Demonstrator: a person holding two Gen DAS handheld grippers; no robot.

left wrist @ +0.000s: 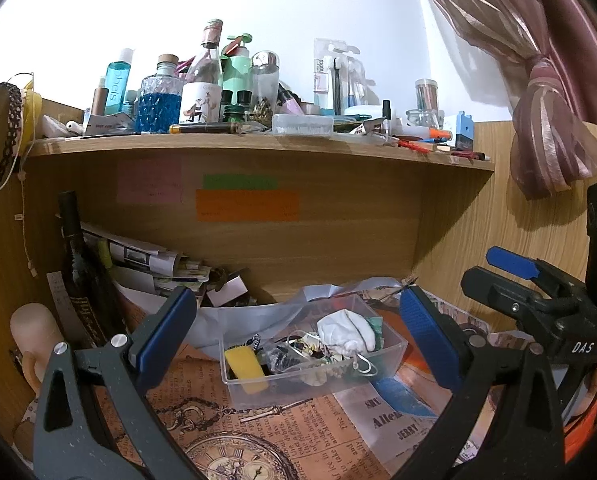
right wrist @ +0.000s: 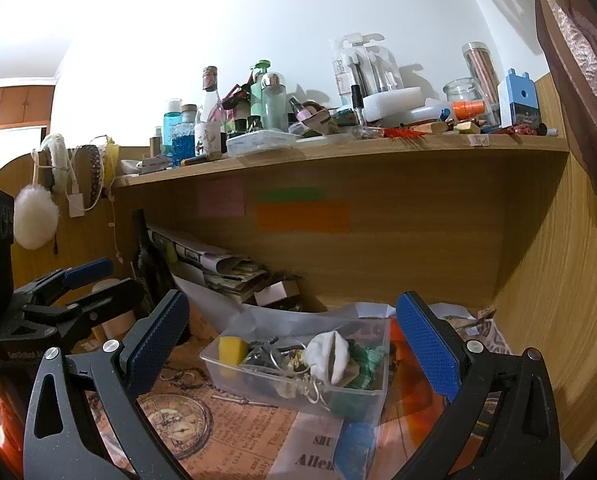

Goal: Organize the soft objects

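A clear plastic box (left wrist: 258, 394) (right wrist: 258, 390) sits on the printed desk mat under the shelf. It holds a yellow sponge (left wrist: 245, 368) (right wrist: 231, 349), a white pouch (left wrist: 348, 334) (right wrist: 330, 354), green cloth (right wrist: 364, 356) and small trinkets. A blue soft piece (left wrist: 402, 396) (right wrist: 354, 446) lies on the mat beside the box's near right corner. My left gripper (left wrist: 298, 336) is open and empty, hovering just short of the box. My right gripper (right wrist: 294, 340) is open and empty, framing the box. Each gripper shows at the edge of the other's view.
A wooden shelf (left wrist: 258, 142) (right wrist: 338, 150) above is crowded with bottles and jars. A dark bottle (left wrist: 78, 264) and stacked papers (left wrist: 146, 260) stand at the back left. A white pompom (right wrist: 36, 216) hangs on the left. A pink curtain (left wrist: 538, 80) hangs at right.
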